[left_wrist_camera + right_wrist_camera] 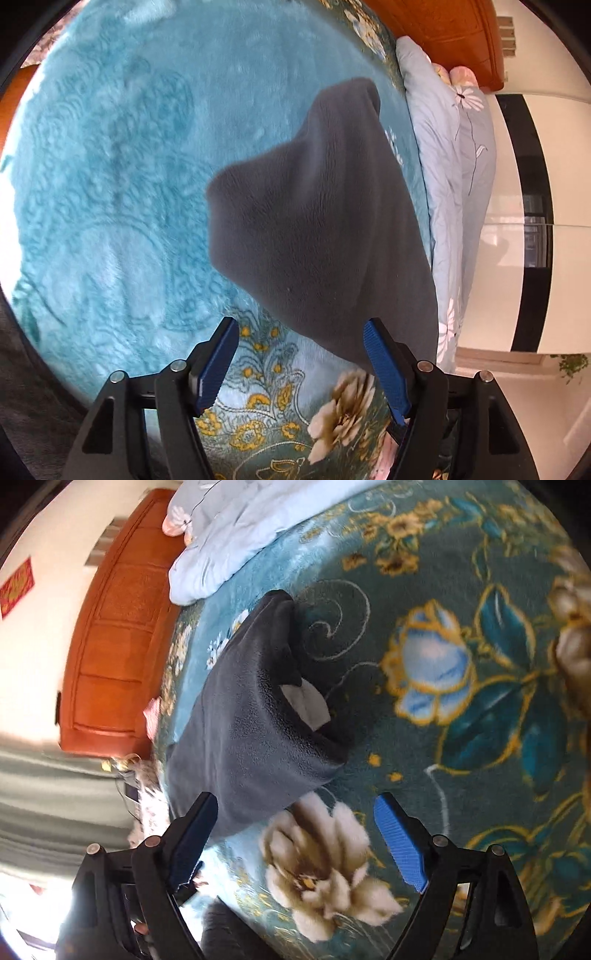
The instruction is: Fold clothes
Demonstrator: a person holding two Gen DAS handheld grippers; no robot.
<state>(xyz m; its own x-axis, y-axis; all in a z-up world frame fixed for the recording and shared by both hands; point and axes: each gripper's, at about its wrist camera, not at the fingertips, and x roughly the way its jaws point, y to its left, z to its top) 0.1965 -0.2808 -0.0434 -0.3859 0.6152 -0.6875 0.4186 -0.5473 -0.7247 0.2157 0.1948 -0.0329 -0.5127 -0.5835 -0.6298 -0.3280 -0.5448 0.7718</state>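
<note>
Item: one dark grey fleece garment (317, 221), folded into a compact bundle, lying on a teal plush blanket (110, 184) that covers a bed. In the right wrist view the garment (251, 731) shows a pale label (304, 701) at its open edge, beside a darker inner fold.

Blanket: plain embossed teal in its middle; the border carries gold scrollwork, blue flowers and large cream flowers (325, 864). The garment sits where the plain field meets the border.

Left gripper (301, 363): jaws spread wide, nothing between them. Its blue pads (216, 365) hover above the blanket border; the near edge of the garment lies just beyond the right-hand pad, contact not discernible.

Right gripper (295, 840): jaws spread wide, empty, above a cream flower on the border. The near corner of the garment lies close to the left-hand finger; whether they touch cannot be told.

Surroundings: a pale blue quilt (454, 166) with a white flower print, bunched along the far edge of the blanket; an orange-brown wooden headboard (110, 646) behind it; a white wall with a red paper hanging (16, 587); grey-green curtains (55, 805).
</note>
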